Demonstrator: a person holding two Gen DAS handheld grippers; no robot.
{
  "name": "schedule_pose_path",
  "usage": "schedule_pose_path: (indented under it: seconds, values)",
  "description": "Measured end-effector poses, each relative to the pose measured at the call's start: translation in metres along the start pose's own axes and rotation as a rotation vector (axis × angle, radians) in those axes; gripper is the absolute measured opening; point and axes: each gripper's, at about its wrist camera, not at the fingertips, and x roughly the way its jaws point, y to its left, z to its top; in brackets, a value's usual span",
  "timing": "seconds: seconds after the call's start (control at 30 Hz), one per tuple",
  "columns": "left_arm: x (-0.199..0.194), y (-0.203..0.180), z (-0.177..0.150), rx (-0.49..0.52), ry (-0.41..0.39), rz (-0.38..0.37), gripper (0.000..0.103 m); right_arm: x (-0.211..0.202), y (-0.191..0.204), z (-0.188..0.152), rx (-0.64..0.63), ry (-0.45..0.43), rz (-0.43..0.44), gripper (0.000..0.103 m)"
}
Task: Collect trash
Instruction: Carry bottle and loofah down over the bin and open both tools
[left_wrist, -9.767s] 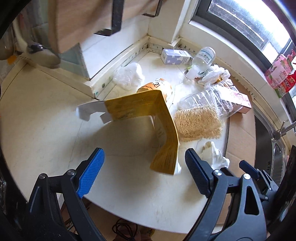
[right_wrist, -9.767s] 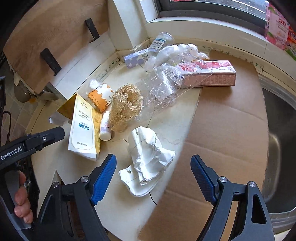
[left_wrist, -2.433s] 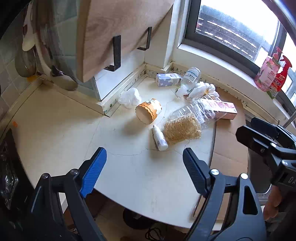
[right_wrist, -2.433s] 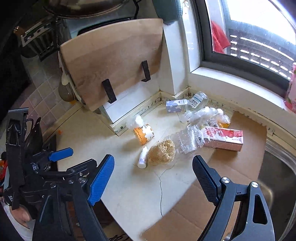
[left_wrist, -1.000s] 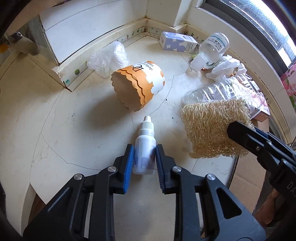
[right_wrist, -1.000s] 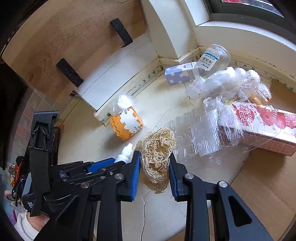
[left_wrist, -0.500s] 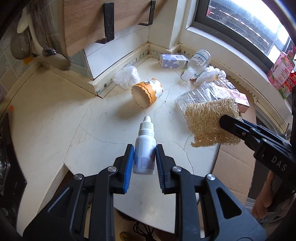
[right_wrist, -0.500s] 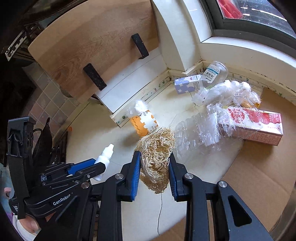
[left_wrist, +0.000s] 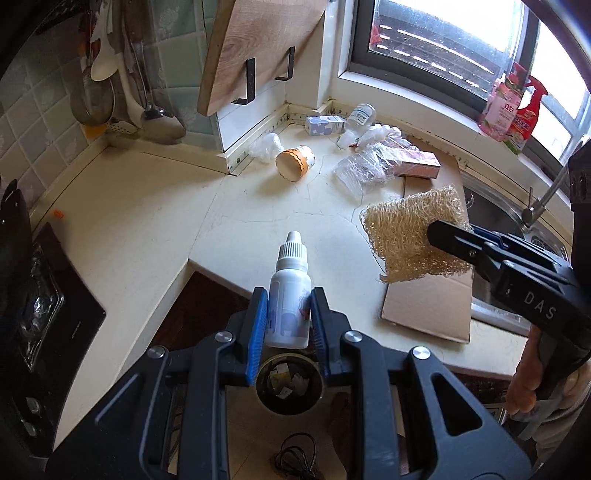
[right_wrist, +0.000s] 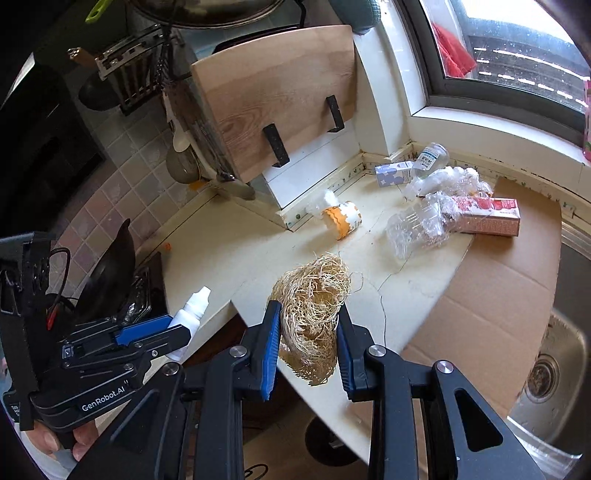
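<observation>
the cream countertop (left_wrist: 147, 206) is carrying the leftover trash near the window corner: a crushed clear bottle (right_wrist: 415, 225) and an orange paper cup (left_wrist: 294, 167) lying on its side. the right gripper (right_wrist: 307, 341) is squeezing the straw-coloured loofah (right_wrist: 312, 306) off the counter's edge. the left gripper (left_wrist: 288, 319) is pinching the small white dropper bottle (left_wrist: 290, 295), directly above the bin (left_wrist: 289, 384) on the floor.

In the left wrist view, the trash bin (left_wrist: 286, 384) at lower centre is mostly hidden behind the left gripper (left_wrist: 287, 321); its contents are too small to identify. The spray bottles (left_wrist: 513, 107) at upper right carry illegible labels. In the right wrist view, the sink (right_wrist: 554, 373) is cut off by the right edge.
</observation>
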Motion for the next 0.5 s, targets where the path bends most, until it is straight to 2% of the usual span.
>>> schedule_pose_path:
  seconds: [0.27,0.5]
  values:
    - [-0.059,0.017,-0.080,0.034,-0.027,-0.046,0.021,-0.056,0.062,-0.090,-0.026,-0.023,-0.044,0.027]
    - [-0.065,0.021,-0.142,0.073,0.006,-0.073,0.021,-0.079,0.093,-0.174,-0.007,0.012,-0.080,0.027]
